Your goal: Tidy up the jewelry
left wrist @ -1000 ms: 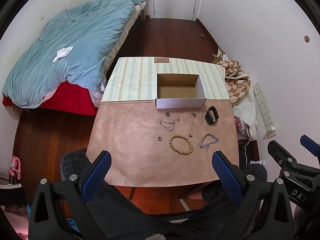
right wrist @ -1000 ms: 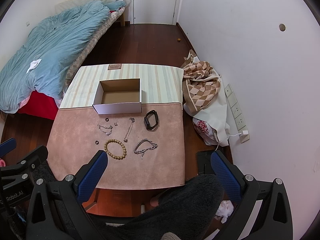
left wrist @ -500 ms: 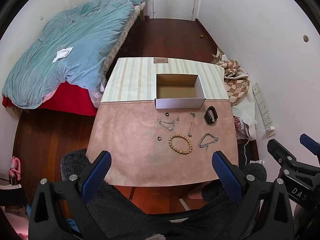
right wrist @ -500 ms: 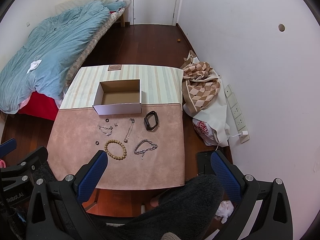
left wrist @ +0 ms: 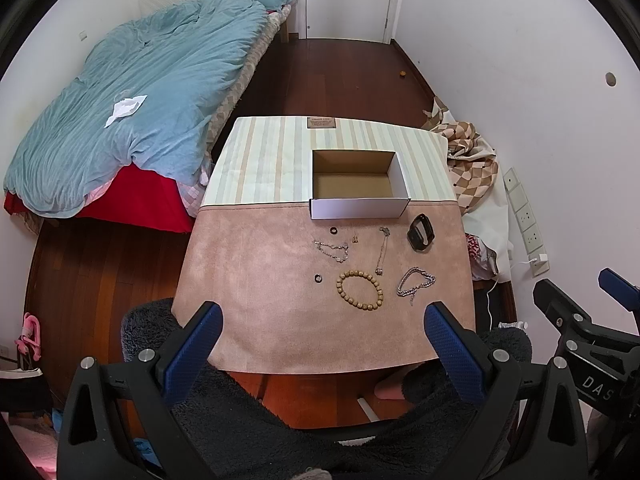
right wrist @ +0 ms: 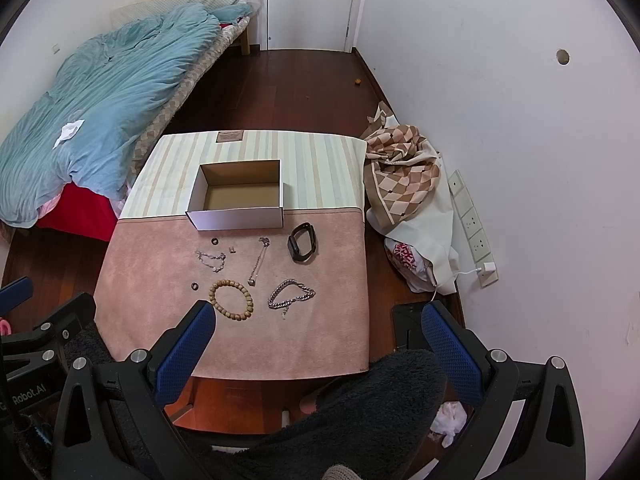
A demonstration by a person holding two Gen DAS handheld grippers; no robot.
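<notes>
This is a bedroom in a home: a bed point(left wrist: 132, 120) under a rumpled blue duvet point(right wrist: 108, 92) along one wall, dark wood flooring point(left wrist: 340, 76), a white door point(right wrist: 312, 0) at the far end, and wall sockets point(right wrist: 472, 220) low beside a heap of checked fabric point(right wrist: 404, 168).

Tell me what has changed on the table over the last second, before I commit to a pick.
Nothing visibly changed. Both grippers, left and right, still hover open and empty; the box is empty, with the bead bracelet, chain bracelet and black band where they lay.
</notes>
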